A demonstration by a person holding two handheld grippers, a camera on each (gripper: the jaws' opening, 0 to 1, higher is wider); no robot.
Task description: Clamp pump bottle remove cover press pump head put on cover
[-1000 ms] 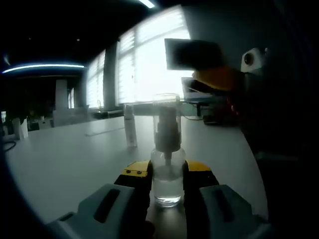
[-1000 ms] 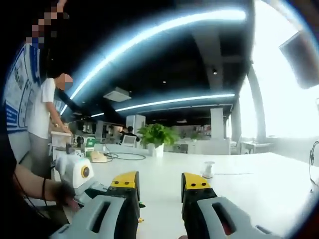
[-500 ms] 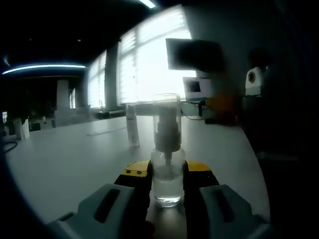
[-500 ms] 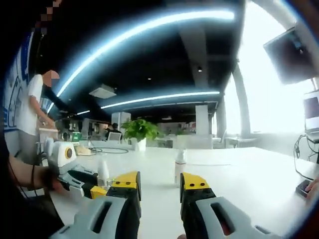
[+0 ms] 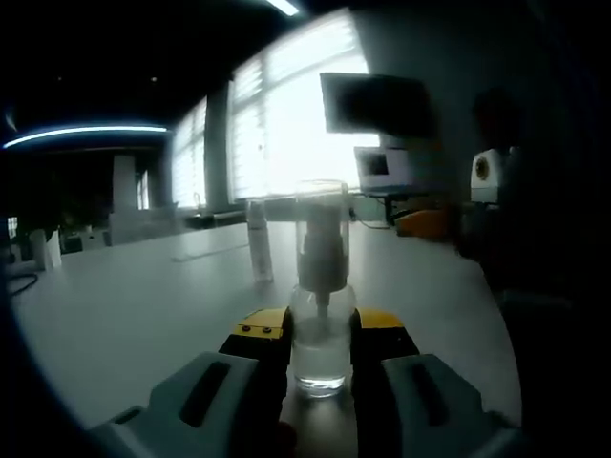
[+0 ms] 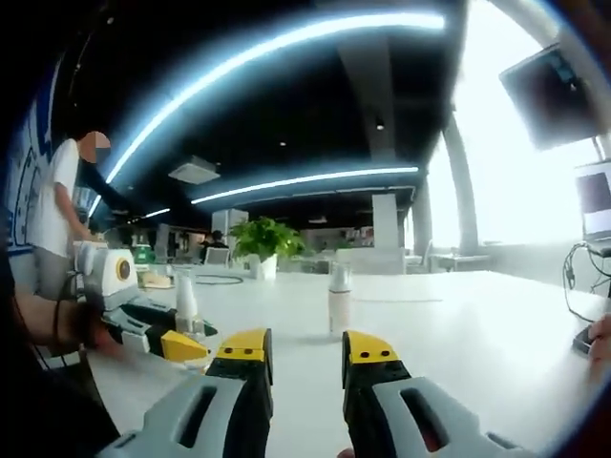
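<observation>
Standing upright on the counter point(image 5: 124, 315), long axis vertical, pump head up: my pump bottle point(image 5: 320, 329), clear cover point(image 5: 321, 224) still on, clamped between my left hand-held gripper point(image 5: 320, 334). My right hand-held gripper point(image 6: 305, 358): jaws apart, empty. Behind the pump bottle: second slim bottle point(image 5: 258, 243).

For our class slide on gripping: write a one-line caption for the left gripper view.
Left gripper shut on a clear pump bottle with its cover on, standing on a white table.
</observation>
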